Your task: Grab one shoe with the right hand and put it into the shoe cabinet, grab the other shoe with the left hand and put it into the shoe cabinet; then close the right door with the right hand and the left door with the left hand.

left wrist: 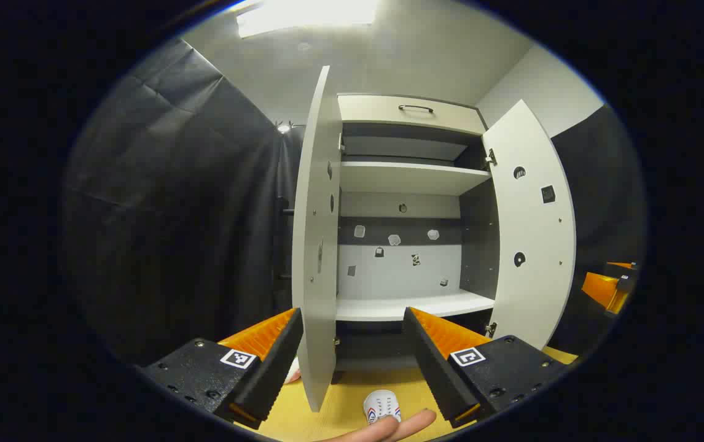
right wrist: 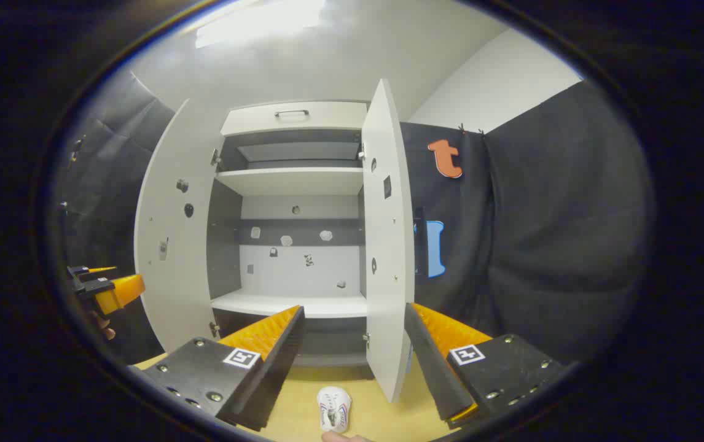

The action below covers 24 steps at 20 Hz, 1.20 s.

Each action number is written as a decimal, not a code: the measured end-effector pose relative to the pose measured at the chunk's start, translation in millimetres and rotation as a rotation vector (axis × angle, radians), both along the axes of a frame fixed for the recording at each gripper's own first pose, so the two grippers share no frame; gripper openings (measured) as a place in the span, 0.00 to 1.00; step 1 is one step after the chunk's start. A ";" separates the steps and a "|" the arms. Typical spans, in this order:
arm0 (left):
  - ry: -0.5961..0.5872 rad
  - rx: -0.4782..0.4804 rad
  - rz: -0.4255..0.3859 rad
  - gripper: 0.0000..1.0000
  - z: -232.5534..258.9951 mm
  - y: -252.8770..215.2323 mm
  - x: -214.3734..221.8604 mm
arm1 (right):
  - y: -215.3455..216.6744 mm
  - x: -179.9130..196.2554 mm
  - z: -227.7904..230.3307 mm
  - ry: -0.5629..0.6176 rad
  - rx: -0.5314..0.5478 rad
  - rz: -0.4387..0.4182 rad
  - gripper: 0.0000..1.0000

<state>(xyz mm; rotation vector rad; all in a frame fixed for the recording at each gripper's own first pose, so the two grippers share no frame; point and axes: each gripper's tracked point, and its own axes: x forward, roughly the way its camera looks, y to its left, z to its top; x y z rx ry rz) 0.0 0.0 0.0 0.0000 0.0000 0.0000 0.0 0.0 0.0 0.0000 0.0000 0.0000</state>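
Observation:
The white shoe cabinet (left wrist: 410, 178) stands straight ahead with both doors swung wide. Its left door (left wrist: 315, 245) is edge-on in the left gripper view; its right door (right wrist: 389, 245) is edge-on in the right gripper view. A small white shoe (left wrist: 381, 406) with red and blue marks lies on the yellow surface below the cabinet, and a shoe (right wrist: 333, 408) of the same look lies there in the right gripper view. My left gripper (left wrist: 352, 313) is open and holds nothing. My right gripper (right wrist: 355, 310) is open too, above and short of the shoe.
A person's finger (left wrist: 392, 428) lies beside the shoe. The lower shelf (left wrist: 413, 304) and upper shelf (right wrist: 290, 179) are bare. A closed drawer with a handle (left wrist: 415, 108) tops the cabinet. The other gripper (left wrist: 610, 285) hovers right of the right door (left wrist: 530, 233). Black cloth hangs on both sides.

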 end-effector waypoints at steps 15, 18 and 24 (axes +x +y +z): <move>0.044 -0.038 -0.027 0.99 -15.0 4.0 -1.3 | -8.0 1.7 -4.8 -0.010 -0.011 -0.005 0.96; 0.024 -0.056 -0.032 0.99 -12.1 2.7 -1.3 | -9.0 1.5 0.5 -0.049 -0.039 -0.016 0.96; 0.024 -0.052 -0.008 0.99 -21.5 8.9 -2.7 | 32.1 11.3 -43.8 0.034 -0.008 0.105 0.96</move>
